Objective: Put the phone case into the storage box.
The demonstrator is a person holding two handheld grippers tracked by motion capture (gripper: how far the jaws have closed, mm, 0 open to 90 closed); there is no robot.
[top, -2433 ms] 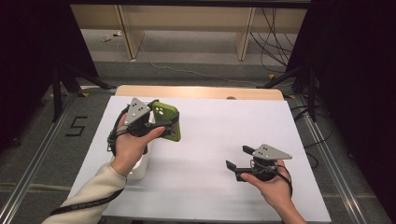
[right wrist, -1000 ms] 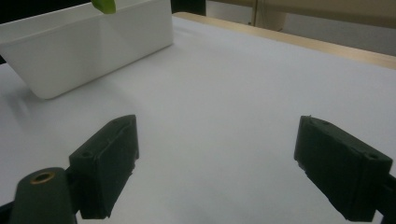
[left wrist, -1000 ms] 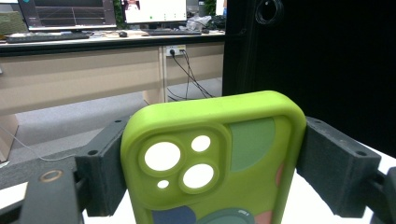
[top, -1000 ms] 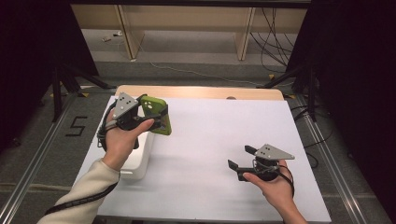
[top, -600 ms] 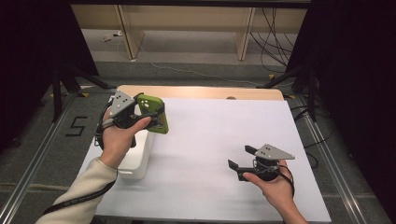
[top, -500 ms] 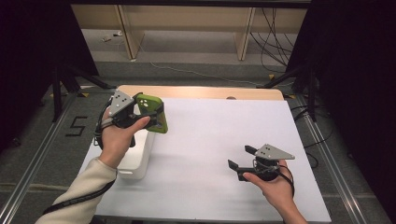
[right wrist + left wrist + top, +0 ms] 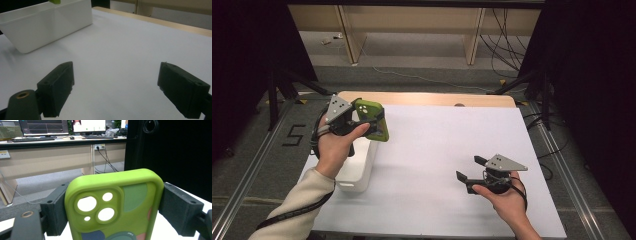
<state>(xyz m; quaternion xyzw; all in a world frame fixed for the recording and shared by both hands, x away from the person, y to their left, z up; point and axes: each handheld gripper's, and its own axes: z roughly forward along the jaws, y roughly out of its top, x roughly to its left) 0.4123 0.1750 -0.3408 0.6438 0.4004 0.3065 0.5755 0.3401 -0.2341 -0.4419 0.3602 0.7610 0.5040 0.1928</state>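
Your left gripper (image 7: 371, 121) has carried the case (image 7: 373, 120) up and leftwards over the last couple of seconds: it was out over the open table (image 7: 452, 150), and it now hangs above the far end of the bin (image 7: 357, 167), lifted off the surface. That puts you, as far as one can judge, at the drop-off (the bin looks like the destination, since nothing else sits near it). In the left gripper view the jaws pinch the case (image 7: 113, 207) by its two long edges, one black pad on each side, with the camera cut-outs facing the lens and the case standing roughly upright between them; the grip looks square, not skewed. From above, the case sits at the bin's far rim rather than over its middle, so a small pull towards you before letting go would be the safer call. Over on the right, your right gripper (image 7: 473, 169) hasn't moved; it rests low near the table's near edge, jaws spread wide with nothing between them, well apart from the bin (image 7: 47, 23).
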